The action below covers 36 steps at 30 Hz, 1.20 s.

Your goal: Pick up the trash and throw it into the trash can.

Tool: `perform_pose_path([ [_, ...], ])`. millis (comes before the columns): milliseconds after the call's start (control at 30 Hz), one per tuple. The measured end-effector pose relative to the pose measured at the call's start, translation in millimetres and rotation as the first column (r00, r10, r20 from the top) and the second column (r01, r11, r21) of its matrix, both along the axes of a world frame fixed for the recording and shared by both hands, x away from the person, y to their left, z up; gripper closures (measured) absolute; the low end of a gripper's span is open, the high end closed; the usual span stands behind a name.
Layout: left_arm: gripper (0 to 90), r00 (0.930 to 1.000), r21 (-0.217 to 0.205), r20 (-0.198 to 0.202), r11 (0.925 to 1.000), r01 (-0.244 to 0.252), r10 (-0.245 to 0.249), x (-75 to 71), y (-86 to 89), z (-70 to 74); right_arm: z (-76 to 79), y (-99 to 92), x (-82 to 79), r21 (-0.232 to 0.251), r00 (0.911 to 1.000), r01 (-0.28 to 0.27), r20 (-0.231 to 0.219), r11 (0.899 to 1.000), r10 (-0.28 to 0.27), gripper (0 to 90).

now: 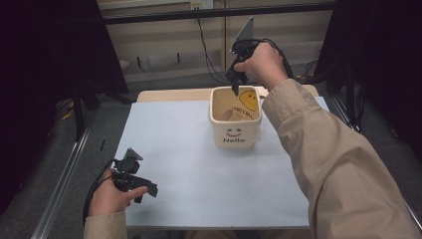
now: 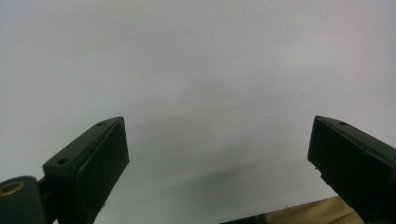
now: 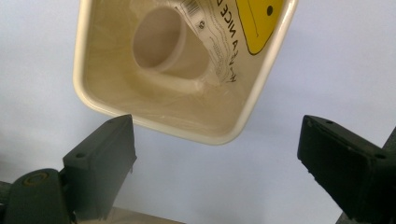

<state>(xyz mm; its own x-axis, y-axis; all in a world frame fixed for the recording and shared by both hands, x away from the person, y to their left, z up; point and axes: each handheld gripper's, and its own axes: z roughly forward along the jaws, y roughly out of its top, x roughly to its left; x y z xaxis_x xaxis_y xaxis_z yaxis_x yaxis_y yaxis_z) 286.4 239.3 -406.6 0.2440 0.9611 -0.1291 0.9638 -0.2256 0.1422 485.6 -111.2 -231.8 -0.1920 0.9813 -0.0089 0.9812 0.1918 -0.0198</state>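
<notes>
The right gripper [image 1: 235, 85] hangs over the far rim of the cream square container [image 1: 236, 130], jaws spread wide and holding nothing; inside the container lies a pale cup [image 3: 159, 42] on its side beside a yellow smiley print; the left gripper [image 1: 144, 191], jaws also spread and empty, rests low over the pale blue mat [image 1: 199, 179] near the table's front left, well apart from the container.

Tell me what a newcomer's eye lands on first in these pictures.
First, the cream square ceramic container with a red smile and "Hello" on its front, standing toward the far side of the pale blue table cover. Next, the right tongs, open and held just above its far rim. The left tongs lie open near the front-left edge, over bare cover.
</notes>
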Motion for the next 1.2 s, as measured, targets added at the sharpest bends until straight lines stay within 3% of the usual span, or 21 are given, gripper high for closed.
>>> perform_pose_path([
  [567, 5.0, 1.0000, 0.008, 0.004, 1.0000, 0.004, -0.004, -0.3, -0.4, 0.4, 62.9, -19.4, -11.1, 0.003, 0.9983, 0.027, 0.051, 1.000, -0.027, 9.0],
  [933, 5.0, 0.9998, 0.006, 0.010, 0.9998, 0.017, -0.017, 1.3, -3.1, 1.7, 65.3, -27.2, -18.3, 0.001, 0.9980, 0.020, 0.061, 1.000, -0.020, 8.9],
  [1200, 5.0, 0.9997, -0.003, 0.009, 0.9997, 0.023, -0.023, 5.3, -5.7, 2.4, 53.5, -55.9, -35.7, -0.027, 0.9981, 0.024, 0.057, 0.999, -0.022, 8.2],
])
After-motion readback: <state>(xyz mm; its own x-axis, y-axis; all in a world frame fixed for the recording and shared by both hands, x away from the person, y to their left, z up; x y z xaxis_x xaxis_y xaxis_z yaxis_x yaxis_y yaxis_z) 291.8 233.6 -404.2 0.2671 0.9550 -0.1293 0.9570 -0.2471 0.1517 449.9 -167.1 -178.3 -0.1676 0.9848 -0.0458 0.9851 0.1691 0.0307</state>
